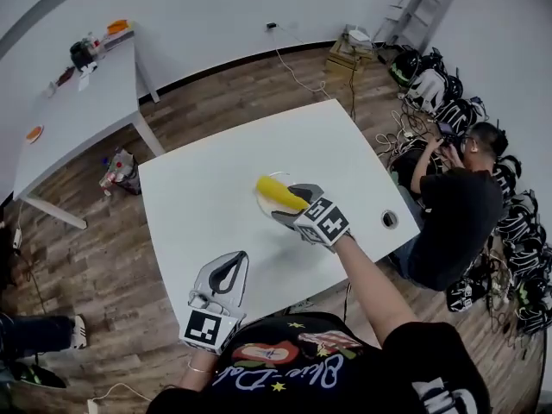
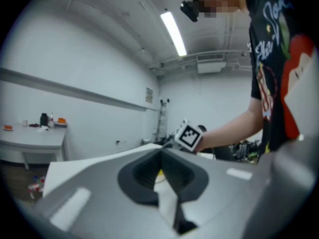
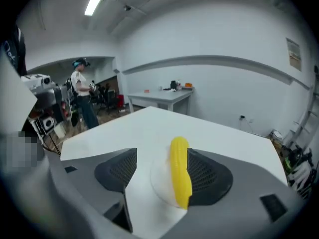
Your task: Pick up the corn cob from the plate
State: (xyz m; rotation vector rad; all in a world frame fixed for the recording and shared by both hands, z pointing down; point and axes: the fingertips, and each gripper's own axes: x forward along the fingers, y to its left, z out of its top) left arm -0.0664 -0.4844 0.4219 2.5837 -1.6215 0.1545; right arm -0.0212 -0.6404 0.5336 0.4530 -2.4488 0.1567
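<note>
Corn cob (image 3: 180, 177) lies flat on the plate (image 3: 160, 184), on its right-hand part as seen in the right gripper view, with its long axis running straight away from that camera, in line with the jaws. In the head view the cob (image 1: 278, 192) lies diagonally: far end up-left, near end down-right toward the right gripper (image 1: 291, 207). The far end overhangs the plate's (image 1: 266, 209) rim.

Right gripper (image 3: 162, 156): jaws wide apart, straddling the plate with the cob between them. The cob sits tight beside the right-hand pad; I can't tell if they touch. There is a clear gap to the left-hand pad, with bare plate in it. Not clamped on anything.

Left gripper (image 1: 231, 261): well short of the plate, at the near edge of the white table (image 1: 198, 188). Its own view shows the left gripper (image 2: 160, 154) with jaw tips together and nothing between them.

Writing: both marker cubes show black-and-white square codes, right one (image 1: 324, 221), left one (image 1: 205, 328). The black shirt (image 1: 293, 365) has cursive print that seems to start "Blue"; the rest is unreadable. The wall notice (image 3: 294, 54) beyond the plate is too small to read.
</note>
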